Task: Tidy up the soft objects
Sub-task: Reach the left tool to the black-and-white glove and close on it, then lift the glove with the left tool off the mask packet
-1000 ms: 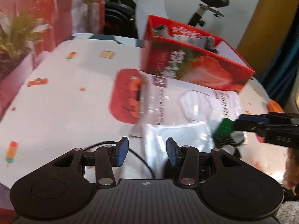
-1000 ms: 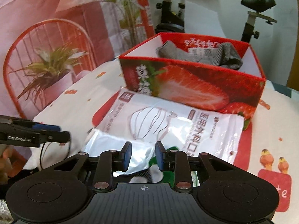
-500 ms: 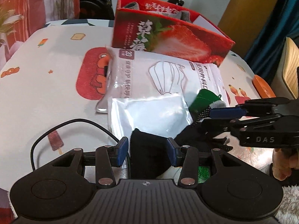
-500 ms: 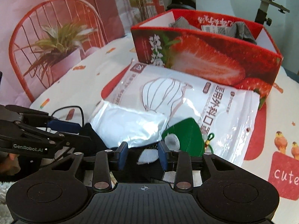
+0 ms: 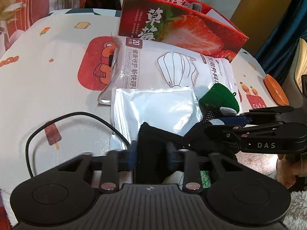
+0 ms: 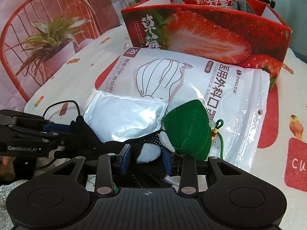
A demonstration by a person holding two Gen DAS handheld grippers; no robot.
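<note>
A black glove (image 5: 153,134) with white dots and grey patches (image 6: 148,152) lies crumpled at the table's near edge. My left gripper (image 5: 151,149) is closing, and its blurred pads touch the black fabric on both sides. My right gripper (image 6: 146,157) stands partly open, astride a grey patch of the same glove without squeezing it. Seen from the left wrist, the right gripper (image 5: 205,127) reaches in from the right over the glove. A green plush charm (image 6: 188,130) with a cord sits beside the glove, on a face-mask pack (image 6: 220,88). A small white pouch (image 6: 122,117) overlaps that pack.
A red strawberry box (image 6: 211,36) stands behind the pack with grey socks (image 6: 241,5) inside. A black cable (image 5: 57,118) loops at the left on the printed tablecloth (image 5: 48,67). An orange dish (image 5: 276,94) sits far right. A person's hand (image 5: 285,174) holds the right gripper.
Both grippers sank toward the glove. The left jaws narrowed from wide apart onto the black fabric. The right jaws now straddle the grey patch.
</note>
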